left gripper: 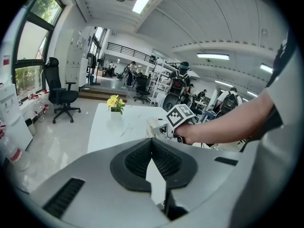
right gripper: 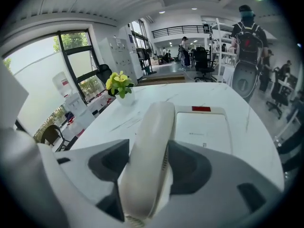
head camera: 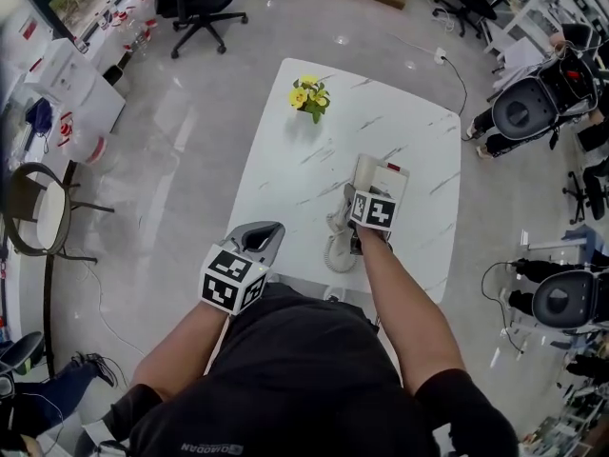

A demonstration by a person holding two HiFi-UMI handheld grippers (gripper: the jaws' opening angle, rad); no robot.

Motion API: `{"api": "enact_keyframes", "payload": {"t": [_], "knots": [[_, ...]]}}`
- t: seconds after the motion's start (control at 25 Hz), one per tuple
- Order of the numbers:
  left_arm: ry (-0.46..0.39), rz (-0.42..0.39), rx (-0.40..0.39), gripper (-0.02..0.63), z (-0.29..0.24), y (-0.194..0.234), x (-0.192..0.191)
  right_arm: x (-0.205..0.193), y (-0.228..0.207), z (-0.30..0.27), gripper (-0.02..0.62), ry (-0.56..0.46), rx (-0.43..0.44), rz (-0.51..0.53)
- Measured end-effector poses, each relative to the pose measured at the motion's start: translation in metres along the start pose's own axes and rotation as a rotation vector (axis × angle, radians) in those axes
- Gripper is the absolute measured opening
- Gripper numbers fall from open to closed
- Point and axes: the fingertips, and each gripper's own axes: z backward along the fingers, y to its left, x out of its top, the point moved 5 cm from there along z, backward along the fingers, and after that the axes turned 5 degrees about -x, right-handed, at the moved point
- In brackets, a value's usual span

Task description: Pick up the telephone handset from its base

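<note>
R tongs (right gripper: 148,172) open, straddling handset (right gripper: 151,127); pads not clamping it. Handset seated on L side of base (right gripper: 202,127), close to near edge of tabletop (head camera: 314,150). L tongs (left gripper: 152,146) closed, empty, at near-left corner.

Glossy grey floor (head camera: 171,160), black office chair (head camera: 205,3), white marble-look table (head camera: 285,174), bright window (right gripper: 78,56).

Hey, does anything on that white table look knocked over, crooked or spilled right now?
Nothing stands out. The handset lies straight along its base, the right gripper open around it. The yellow flowers stand upright on the table, and no spill or damage shows.
</note>
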Motion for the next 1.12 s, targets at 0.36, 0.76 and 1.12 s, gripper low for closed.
{"api": "enact_keyframes", "payload": {"t": [0.36, 0.76, 1.12], "knots": [[-0.007, 0.011, 0.015, 0.005, 0.007, 0.008, 0.001, 0.002, 0.000, -0.004, 0.247, 0.025, -0.061, -0.031], [-0.002, -0.020, -0.024, 0.005, -0.003, 0.000, 0.008, 0.004, -0.007, 0.017, 0.222, 0.032, 0.107, -0.217], [-0.006, -0.074, -0.085, 0.005, -0.027, -0.028, 0.022, 0.024, -0.010, 0.117, 0.221, -0.200, 0.385, -0.358]]}}
